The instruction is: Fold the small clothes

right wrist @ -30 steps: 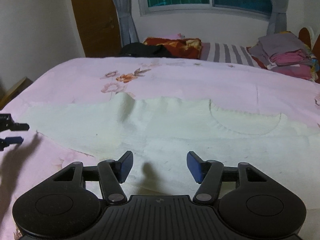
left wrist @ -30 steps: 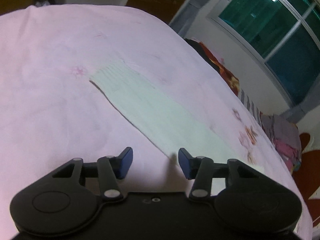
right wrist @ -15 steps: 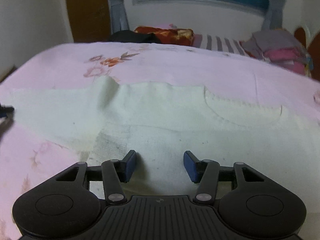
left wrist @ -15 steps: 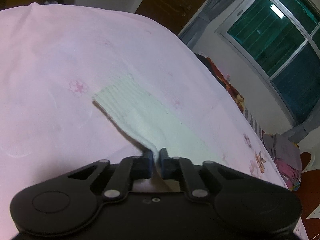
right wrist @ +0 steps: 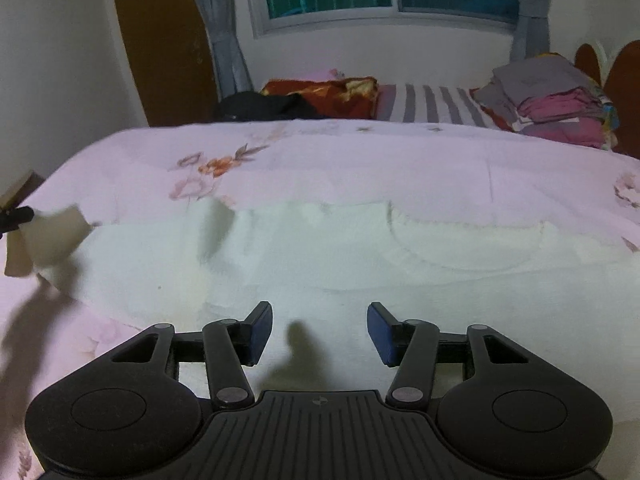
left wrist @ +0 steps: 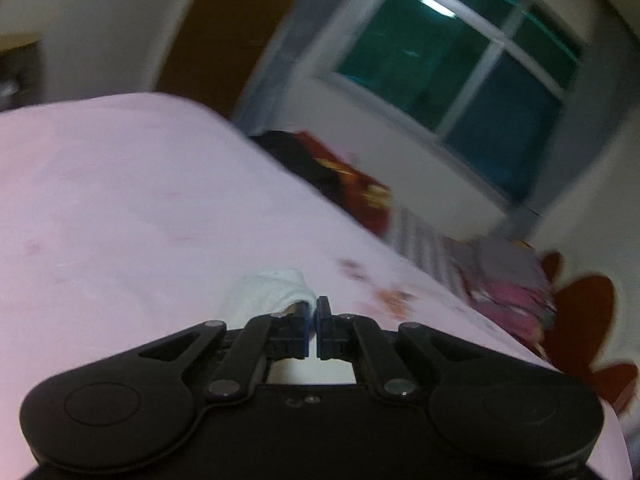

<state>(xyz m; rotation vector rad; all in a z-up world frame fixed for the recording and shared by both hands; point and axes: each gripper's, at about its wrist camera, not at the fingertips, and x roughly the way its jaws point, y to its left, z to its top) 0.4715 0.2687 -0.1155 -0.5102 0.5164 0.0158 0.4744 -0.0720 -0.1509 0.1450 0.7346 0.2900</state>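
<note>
A pale cream knit garment [right wrist: 320, 264] lies spread across the pink bedsheet [right wrist: 360, 160], its neckline at the right. My left gripper [left wrist: 313, 316] is shut on the garment's sleeve end [left wrist: 272, 288] and holds it lifted off the bed. In the right wrist view that lifted sleeve end [right wrist: 48, 236] hangs at the far left, with the left gripper's tip [right wrist: 16, 216] just in frame. My right gripper [right wrist: 320, 332] is open, low over the garment's near edge, with nothing between its fingers.
A stack of folded clothes [right wrist: 560, 100] sits at the back right by the headboard. A red patterned cloth [right wrist: 320, 92], a black item [right wrist: 264, 106] and a striped pillow [right wrist: 432, 108] lie along the far edge under the window. A brown door [right wrist: 160, 40] is at back left.
My left gripper, shut on the sleeve, has lifted it up and swung it; that view is motion-blurred. My right gripper stays open and has drawn back slightly.
</note>
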